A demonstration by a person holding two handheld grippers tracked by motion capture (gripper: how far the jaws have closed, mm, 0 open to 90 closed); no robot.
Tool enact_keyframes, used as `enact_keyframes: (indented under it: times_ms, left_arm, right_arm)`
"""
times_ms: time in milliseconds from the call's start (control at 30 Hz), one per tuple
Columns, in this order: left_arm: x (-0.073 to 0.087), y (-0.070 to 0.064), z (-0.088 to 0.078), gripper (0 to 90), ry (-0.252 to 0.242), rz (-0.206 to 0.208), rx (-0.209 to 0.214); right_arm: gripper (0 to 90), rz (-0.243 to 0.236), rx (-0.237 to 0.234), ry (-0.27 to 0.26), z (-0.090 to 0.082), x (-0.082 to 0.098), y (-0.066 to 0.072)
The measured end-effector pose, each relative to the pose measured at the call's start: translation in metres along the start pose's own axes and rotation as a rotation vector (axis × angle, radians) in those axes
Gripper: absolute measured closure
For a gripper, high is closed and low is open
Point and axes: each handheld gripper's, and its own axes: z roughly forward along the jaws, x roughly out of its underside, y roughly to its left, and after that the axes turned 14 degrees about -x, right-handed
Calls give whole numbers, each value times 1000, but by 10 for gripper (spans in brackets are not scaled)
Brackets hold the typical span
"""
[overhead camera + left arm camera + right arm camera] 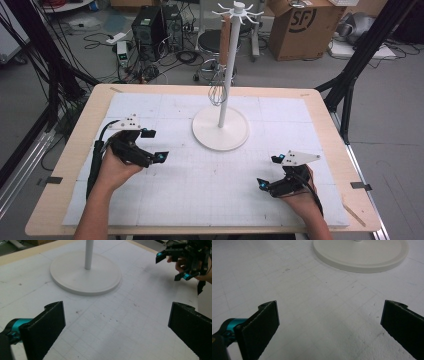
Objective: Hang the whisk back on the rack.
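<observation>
A metal wire whisk with a wooden handle [220, 65] hangs on the white round-based rack [221, 128], well beyond both wide-open, empty grippers: left gripper [154, 145], right gripper [269, 171].

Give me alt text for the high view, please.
Two hand-held black tongs, left tongs and right tongs, hover open over a white gridded table mat. Behind them, a metal whisk hangs from a white round-based hook stand.
</observation>
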Motion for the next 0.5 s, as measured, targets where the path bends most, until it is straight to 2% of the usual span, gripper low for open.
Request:
enact_keyframes:
  times_ms: [200,333,400,500]
  left_arm:
    - [23,-3,0,16,-16,-12,13]
    - [30,-4,-1,16,-16,-10,9]
    - [35,-5,-1,16,-25,-14,25]
    - [39,-3,-3,16,-17,-2,18]
  right_arm:
    - [8,0,0,-3,-1,0,0]
    - [8,6,-5,-18,-4,1,-1]
    - [8,9,-4,-19,-4,1,-1]
    - [8,11,-3,-27,-6,2,-2]
